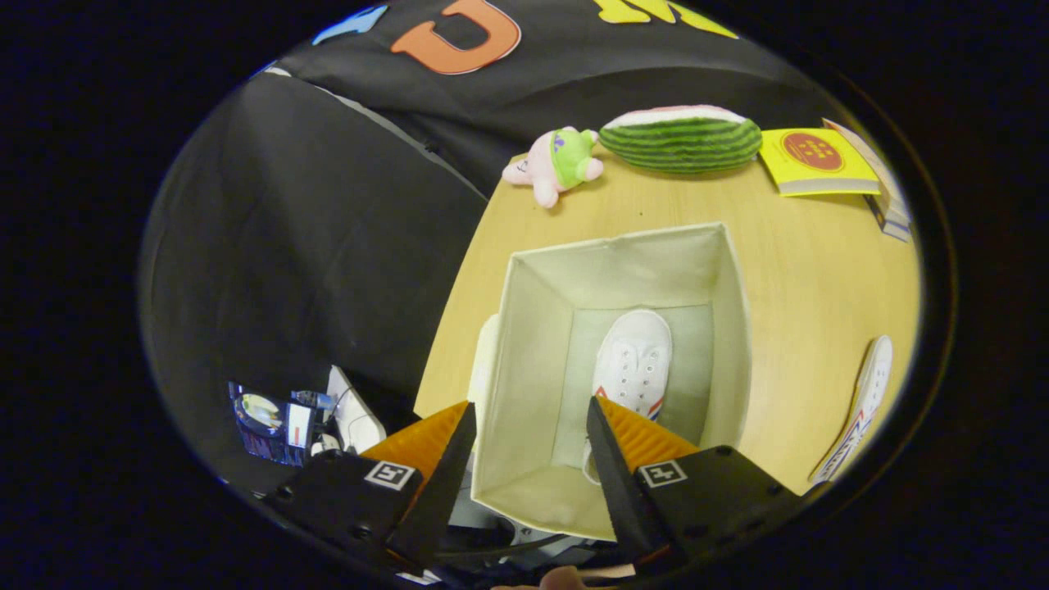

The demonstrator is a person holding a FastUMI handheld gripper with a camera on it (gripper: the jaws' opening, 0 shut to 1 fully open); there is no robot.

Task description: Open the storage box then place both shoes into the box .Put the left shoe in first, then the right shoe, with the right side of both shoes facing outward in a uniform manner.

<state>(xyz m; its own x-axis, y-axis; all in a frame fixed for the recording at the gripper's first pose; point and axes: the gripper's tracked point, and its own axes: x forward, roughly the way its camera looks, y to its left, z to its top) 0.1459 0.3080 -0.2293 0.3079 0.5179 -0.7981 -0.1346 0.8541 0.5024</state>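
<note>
In the gripper view, the hand-held gripper [531,426] is seen released, its fingers spread apart above the near rim of the storage box [524,344] with nothing between them. The box stands open on the worktop [803,270], and one white shoe [633,360] lies on its floor, toe pointing away, just ahead of the right finger. The second shoe [860,410] rests on the worktop to the right of the box, well apart from the fingers.

The remaining shoe is judged to be light, with soft canvas that gives under pressure and a firmer sole (the heel collar or the side wall near the sole would probably offer the surest pinch). The fabric box is likely to shift if nudged.
</note>
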